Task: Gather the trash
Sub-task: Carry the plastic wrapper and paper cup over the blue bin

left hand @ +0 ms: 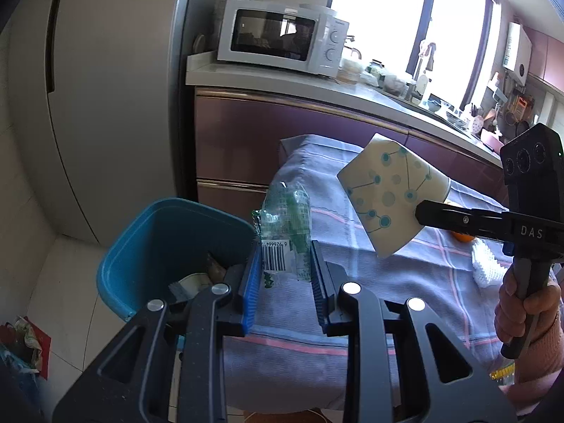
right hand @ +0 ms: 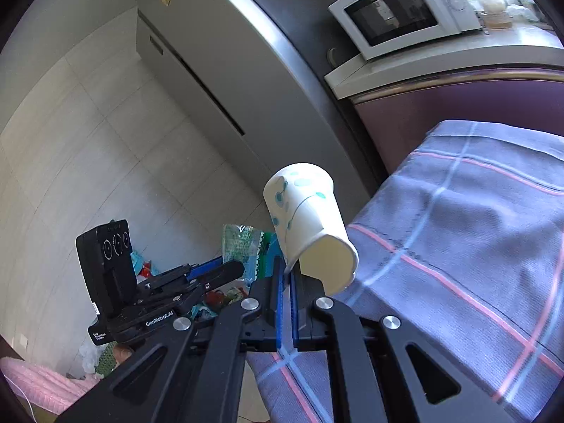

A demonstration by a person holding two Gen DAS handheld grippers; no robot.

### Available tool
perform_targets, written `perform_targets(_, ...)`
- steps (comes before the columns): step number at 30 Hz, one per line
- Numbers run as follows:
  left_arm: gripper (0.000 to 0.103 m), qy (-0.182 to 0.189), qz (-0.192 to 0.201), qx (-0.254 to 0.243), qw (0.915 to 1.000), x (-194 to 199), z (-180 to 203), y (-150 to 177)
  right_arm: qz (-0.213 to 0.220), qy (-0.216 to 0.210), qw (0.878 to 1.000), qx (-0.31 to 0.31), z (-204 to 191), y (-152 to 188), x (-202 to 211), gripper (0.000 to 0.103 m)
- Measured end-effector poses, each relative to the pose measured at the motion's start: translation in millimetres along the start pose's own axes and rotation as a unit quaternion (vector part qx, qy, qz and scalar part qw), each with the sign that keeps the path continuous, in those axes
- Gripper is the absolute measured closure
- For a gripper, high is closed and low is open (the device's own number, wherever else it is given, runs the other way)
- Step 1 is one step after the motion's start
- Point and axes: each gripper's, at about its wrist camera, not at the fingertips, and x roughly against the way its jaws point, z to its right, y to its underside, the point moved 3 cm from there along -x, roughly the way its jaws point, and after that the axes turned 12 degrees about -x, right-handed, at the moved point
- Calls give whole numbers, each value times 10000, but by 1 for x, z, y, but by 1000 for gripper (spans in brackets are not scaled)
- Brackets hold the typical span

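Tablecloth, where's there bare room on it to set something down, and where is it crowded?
The tablecloth lies bare over its near-left end, toward the blue bin. Farther right it is crowded: an orange and white foam netting sit together. The counter past the microwave is cluttered.

Both tools are held angled downward, the left tool (left hand: 285, 264) clamped partway, the right tool (right hand: 289, 275) pinched nearly closed.

Bin (left hand: 141, 246) contents partly behind jaws
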Motion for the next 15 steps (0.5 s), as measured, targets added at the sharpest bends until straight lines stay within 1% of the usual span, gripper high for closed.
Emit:
perform_targets(8,76,-439,-100,260,9987,1,-48,8,-418,-52,9989,215,-24,-2,-43,100)
perform_targets(15,76,-610,-275,483,9966,-11,-76,18,-701,22,9972,253,-33,0,-75,100)
